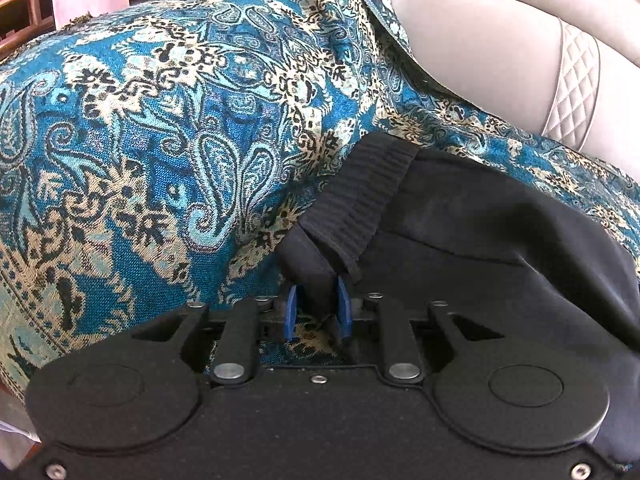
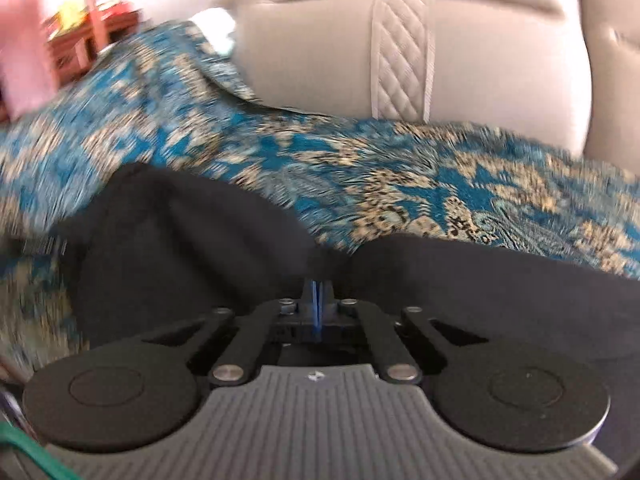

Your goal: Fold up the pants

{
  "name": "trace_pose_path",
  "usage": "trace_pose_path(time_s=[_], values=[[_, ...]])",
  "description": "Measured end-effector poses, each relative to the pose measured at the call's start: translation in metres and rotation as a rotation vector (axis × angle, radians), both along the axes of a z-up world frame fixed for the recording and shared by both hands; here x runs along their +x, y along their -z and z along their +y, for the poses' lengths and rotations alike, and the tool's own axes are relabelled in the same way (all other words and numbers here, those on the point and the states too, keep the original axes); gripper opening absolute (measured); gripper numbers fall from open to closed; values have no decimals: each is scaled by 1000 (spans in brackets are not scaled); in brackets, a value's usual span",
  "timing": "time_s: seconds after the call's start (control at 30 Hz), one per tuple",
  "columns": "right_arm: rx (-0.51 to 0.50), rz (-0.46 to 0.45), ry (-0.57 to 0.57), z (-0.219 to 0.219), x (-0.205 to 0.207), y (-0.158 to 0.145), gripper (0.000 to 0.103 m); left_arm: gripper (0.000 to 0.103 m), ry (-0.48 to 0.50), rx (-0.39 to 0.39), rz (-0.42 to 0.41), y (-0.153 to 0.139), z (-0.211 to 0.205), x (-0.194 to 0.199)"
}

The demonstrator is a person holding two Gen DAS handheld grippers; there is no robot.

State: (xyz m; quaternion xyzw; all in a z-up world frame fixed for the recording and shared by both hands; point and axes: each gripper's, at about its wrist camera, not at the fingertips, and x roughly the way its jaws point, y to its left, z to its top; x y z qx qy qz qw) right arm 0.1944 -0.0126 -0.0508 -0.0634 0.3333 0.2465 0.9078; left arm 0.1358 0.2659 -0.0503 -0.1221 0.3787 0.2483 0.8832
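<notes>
black pants lie on patterned blue throw, sofa behind. left gripper pinches ribbed cuff end. right gripper pinched shut on pants edge. long axis seems to run between grippers; both already at cloth, neither nearer.

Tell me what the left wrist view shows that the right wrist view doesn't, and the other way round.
Only the left wrist view shows the ribbed cuff of the black pants, pinched in the left gripper, plus sharp detail of the weave.

Only the right wrist view shows the right gripper, its jaws shut on a bunched fold of the pants, and a green strap at the lower left corner; this view is motion-blurred.

Both show the teal patterned throw under the pants and the beige sofa back with its quilted strip.
</notes>
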Motion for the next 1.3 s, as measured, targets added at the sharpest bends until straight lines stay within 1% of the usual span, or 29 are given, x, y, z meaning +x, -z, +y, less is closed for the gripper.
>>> trace_pose_path(time_s=[0.07, 0.1, 0.13, 0.17, 0.2, 0.23, 0.3, 0.33, 0.37, 0.4, 0.47, 0.5, 0.53, 0.57, 0.6, 0.63, 0.67, 0.7, 0.73, 0.77, 0.87, 0.93, 1.03, 1.07, 1.13, 1.17, 1.23, 1.27, 1.3], values=[[-85, -61, -71, 7, -19, 6, 4, 22, 3, 10, 1, 0, -2, 0], [-108, -84, -92, 9, -26, 7, 5, 23, 6, 16, 2, 0, -2, 1], [-106, -96, -103, 8, -31, 6, 7, 23, 7, 23, 3, 0, -3, 1], [-87, -94, -100, 5, -31, 2, 20, 23, 9, 28, 3, 1, -4, 1], [-57, -90, -81, 1, -27, -3, 29, 23, 9, 32, 2, 1, -4, 1], [-34, -90, -58, -2, -22, -8, 32, 23, 10, 34, 2, 1, -4, 1], [6, -102, -2, -9, -8, -19, 32, 23, 11, 37, -2, 1, -4, 1], [23, -111, 35, -12, 3, -25, 35, 23, 11, 39, -4, 2, -4, 1], [35, -113, 72, -14, 16, -29, 44, 23, 12, 41, -5, 2, -4, 0], [41, -94, 111, -15, 31, -33, 50, 23, 12, 44, -7, 2, -5, 0], [60, -5, 138, -17, 62, -29, 73, 23, 12, 50, -7, 2, -6, 0], [63, 45, 149, -17, 76, -26, 78, 23, 13, 52, -8, 2, -6, 0], [49, 118, 152, -16, 90, -21, 82, 23, 14, 53, -8, 1, -6, 0], [50, 162, 152, -17, 97, -18, 82, 23, 14, 52, -9, 1, -6, 0], [51, 183, 147, -18, 99, -15, 79, 23, 14, 49, -11, 1, -6, 0], [43, 194, 128, -18, 97, -14, 61, 23, 14, 47, -14, 1, -5, -1], [33, 187, 97, -17, 91, -14, 49, 23, 13, 44, -17, 1, -5, -1], [14, 168, 67, -17, 81, -13, 45, 23, 12, 42, -19, 1, -5, -1], [-15, 142, 33, -17, 69, -12, 38, 23, 10, 40, -21, 1, -5, -2], [-32, 112, -1, -16, 57, -11, 29, 23, 8, 40, -23, 1, -5, -2], [-65, 14, -64, -22, 17, -12, 17, 23, 10, 45, -23, 1, -7, -2], [-86, -56, -89, -25, -9, -14, 15, 23, 14, 48, -22, 1, -7, -1], [-133, -175, -132, -21, -40, -13, 16, 23, 15, 46, -21, 1, -6, -1], [-149, -205, -157, -20, -48, -12, 17, 23, 13, 45, -21, 0, -6, -1], [-210, -234, -220, -14, -62, -7, 20, 23, 12, 45, -23, 0, -6, -1], [-238, -246, -249, -12, -69, -3, 24, 23, 13, 48, -23, 0, -7, -1], [-272, -248, -295, -9, -76, 1, 27, 23, 15, 53, -22, 1, -7, -1], [-273, -242, -305, -8, -76, 2, 40, 23, 16, 55, -22, 1, -8, -1], [-263, -231, -309, -8, -76, 0, 47, 23, 16, 56, -21, 1, -8, -1]])
